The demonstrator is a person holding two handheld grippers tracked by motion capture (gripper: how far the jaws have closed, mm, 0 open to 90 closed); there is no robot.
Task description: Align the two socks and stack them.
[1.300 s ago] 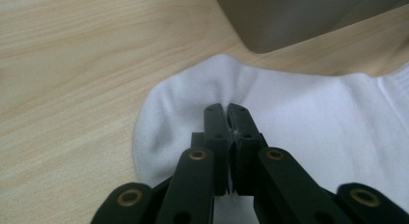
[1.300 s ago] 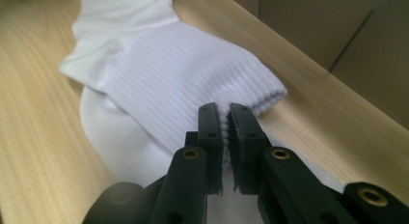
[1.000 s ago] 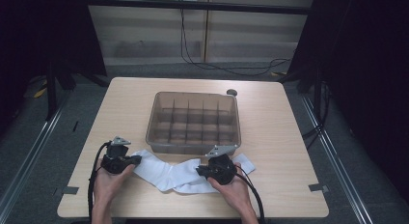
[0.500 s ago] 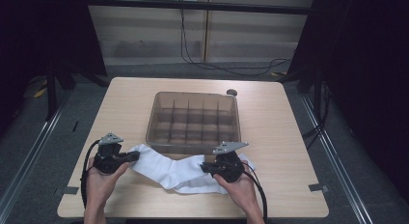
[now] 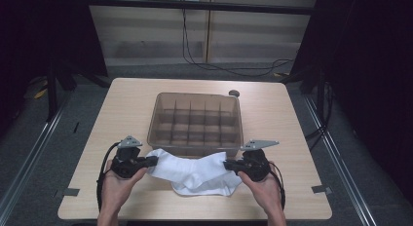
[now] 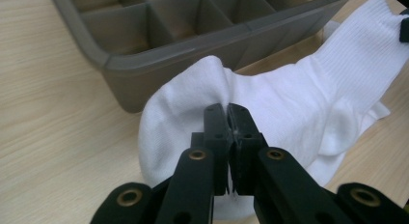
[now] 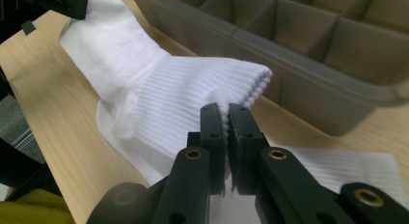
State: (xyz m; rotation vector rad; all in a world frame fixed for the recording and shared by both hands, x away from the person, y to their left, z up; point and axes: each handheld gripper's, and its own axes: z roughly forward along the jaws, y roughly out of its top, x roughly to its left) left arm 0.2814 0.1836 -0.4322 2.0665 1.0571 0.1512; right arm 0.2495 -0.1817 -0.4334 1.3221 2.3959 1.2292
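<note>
A white sock (image 5: 192, 168) is stretched between my two grippers just in front of the grey divided tray (image 5: 195, 122). My left gripper (image 5: 155, 160) is shut on the sock's toe end (image 6: 193, 96), its jaws pinching the fabric. My right gripper (image 5: 226, 164) is shut on the ribbed cuff end (image 7: 226, 86). A second white sock (image 5: 204, 188) lies flat on the table under the held one, and its ribbed cuff (image 7: 337, 166) lies beyond the right jaws. The held sock sags in the middle and hangs a little above the table.
The tray (image 6: 159, 45) has several empty compartments and stands mid-table, close behind the sock. A small dark round object (image 5: 234, 93) sits at the tray's far right corner. The wooden table (image 5: 122, 104) ends near my hands; dark floor and rails lie beyond it.
Both grippers have moved apart and risen, pulling the upper sock out straight and lifting it off the sock beneath. Both grips have stayed shut.
</note>
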